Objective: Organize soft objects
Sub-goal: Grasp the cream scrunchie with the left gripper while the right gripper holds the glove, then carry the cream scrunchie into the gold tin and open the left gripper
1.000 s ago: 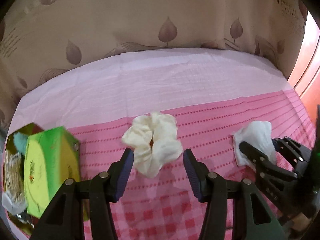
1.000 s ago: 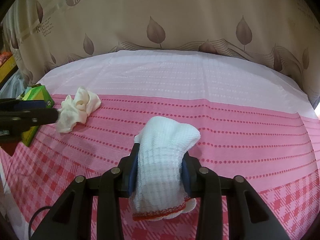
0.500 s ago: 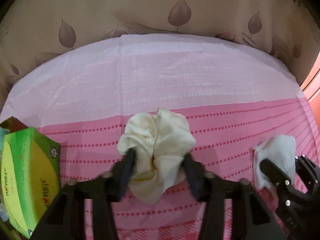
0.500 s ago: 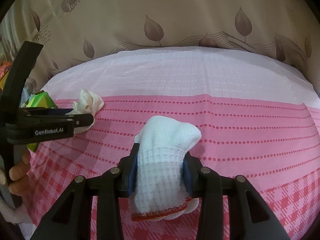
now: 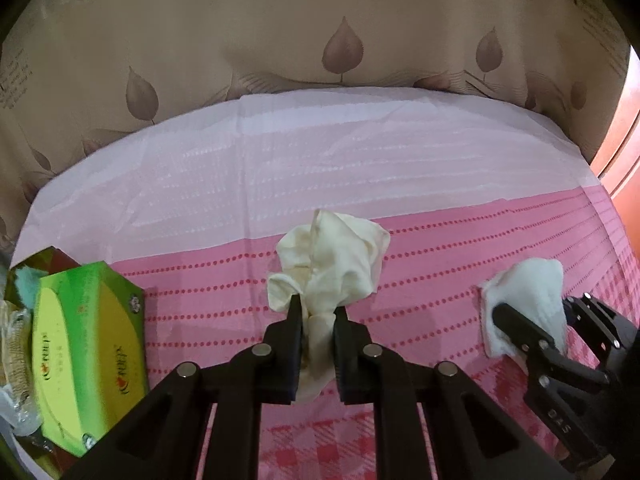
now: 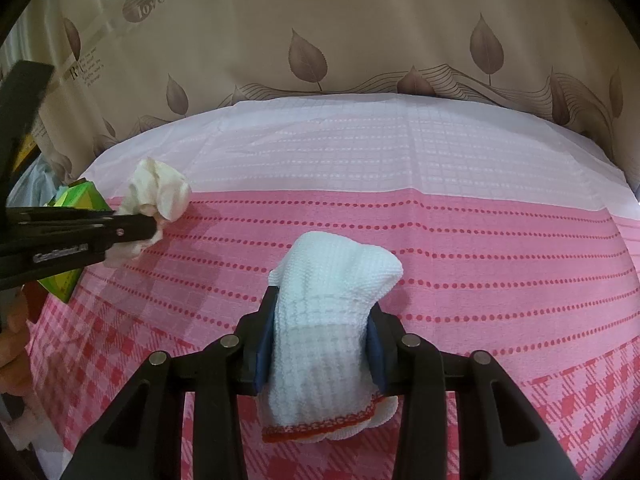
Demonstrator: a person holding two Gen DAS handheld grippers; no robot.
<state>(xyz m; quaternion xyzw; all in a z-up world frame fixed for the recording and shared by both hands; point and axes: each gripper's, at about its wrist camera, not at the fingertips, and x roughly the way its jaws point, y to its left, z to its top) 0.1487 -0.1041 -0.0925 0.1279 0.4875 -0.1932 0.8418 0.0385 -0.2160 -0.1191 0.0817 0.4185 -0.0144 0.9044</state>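
We look down along two black claws over a worktop (image 5: 360,168) covered by a cloth that is pale lilac at the far side and pink with dotted stripes and checks nearer us. Our left claw (image 5: 316,312) has just been closing, and its jaws now pinch the lower part of a crumpled cream cloth (image 5: 332,256), which bunches upward between them near the middle of the pink area. Our right claw (image 6: 320,320) is clamped on a white knitted glove (image 6: 332,300) with a red-edged cuff; the glove fills the gap between the blue pads (image 6: 264,344), its fingers end pointing away from us. In the left view this glove sits to the right of the cream cloth, well apart from it. A green and yellow tissue box (image 5: 84,352) stands at the worktop's left edge. A beige curtain (image 6: 360,32) printed with brown leaves hangs behind. Part of a hand (image 6: 16,344) shows at the left border of the right view.
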